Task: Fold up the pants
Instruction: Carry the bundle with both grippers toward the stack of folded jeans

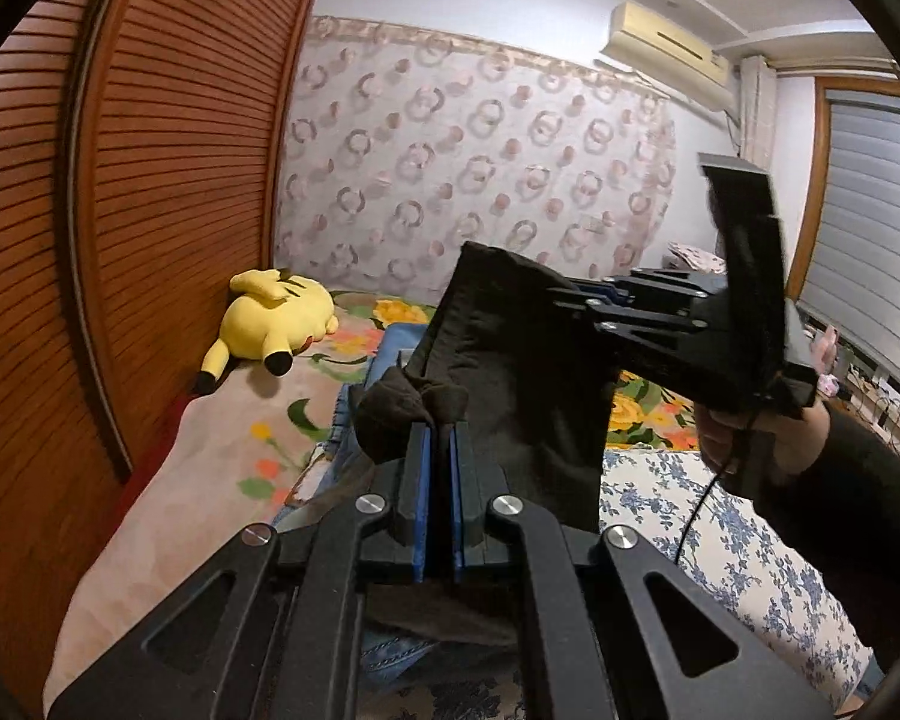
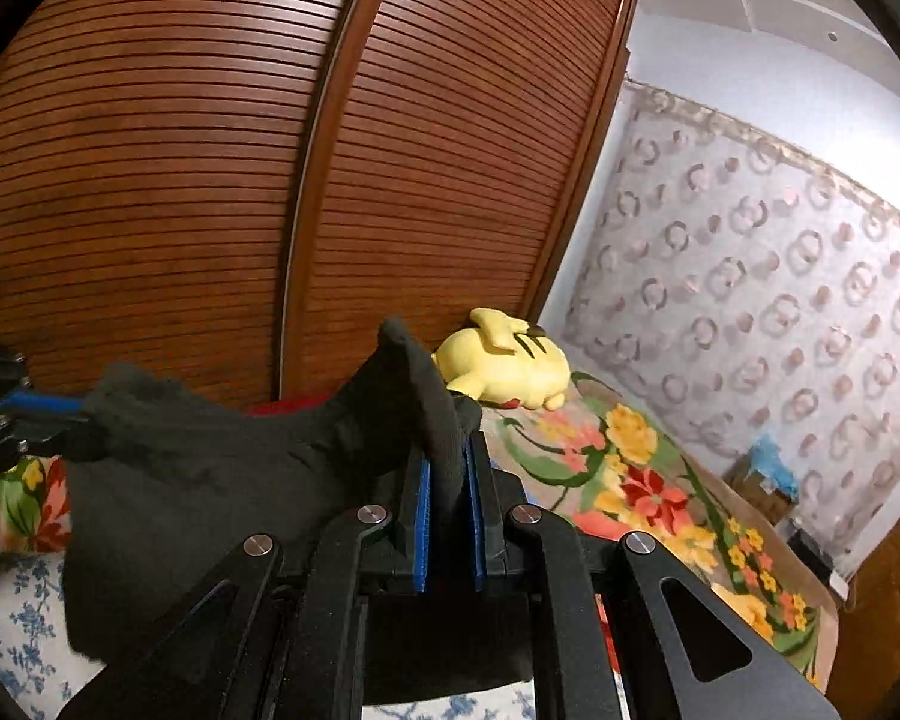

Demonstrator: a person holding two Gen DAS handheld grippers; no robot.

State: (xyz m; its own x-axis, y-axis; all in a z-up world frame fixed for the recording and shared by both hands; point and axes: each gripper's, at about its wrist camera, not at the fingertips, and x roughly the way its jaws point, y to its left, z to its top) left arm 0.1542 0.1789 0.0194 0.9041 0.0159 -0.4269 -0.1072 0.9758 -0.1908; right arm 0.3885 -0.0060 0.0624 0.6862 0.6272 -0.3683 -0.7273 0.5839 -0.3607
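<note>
Dark grey pants [image 1: 510, 360] hang in the air over the bed, stretched between both grippers. My left gripper [image 1: 441, 426] is shut on a bunched edge of the pants. My right gripper [image 2: 450, 450] is shut on another edge of the pants [image 2: 222, 468]. In the left wrist view the right gripper [image 1: 561, 294] comes in from the right, held by a hand, and pinches the far top edge. In the right wrist view the left gripper [image 2: 84, 408] shows at the left edge, gripping the cloth.
A yellow plush toy [image 1: 276, 318] lies on the floral blanket [image 2: 642, 480] by the slatted wooden wardrobe [image 2: 270, 180]. Blue jeans [image 1: 354, 420] lie under the pants. A blue-flowered sheet [image 1: 720, 540] covers the near bed. A curtained wall stands behind.
</note>
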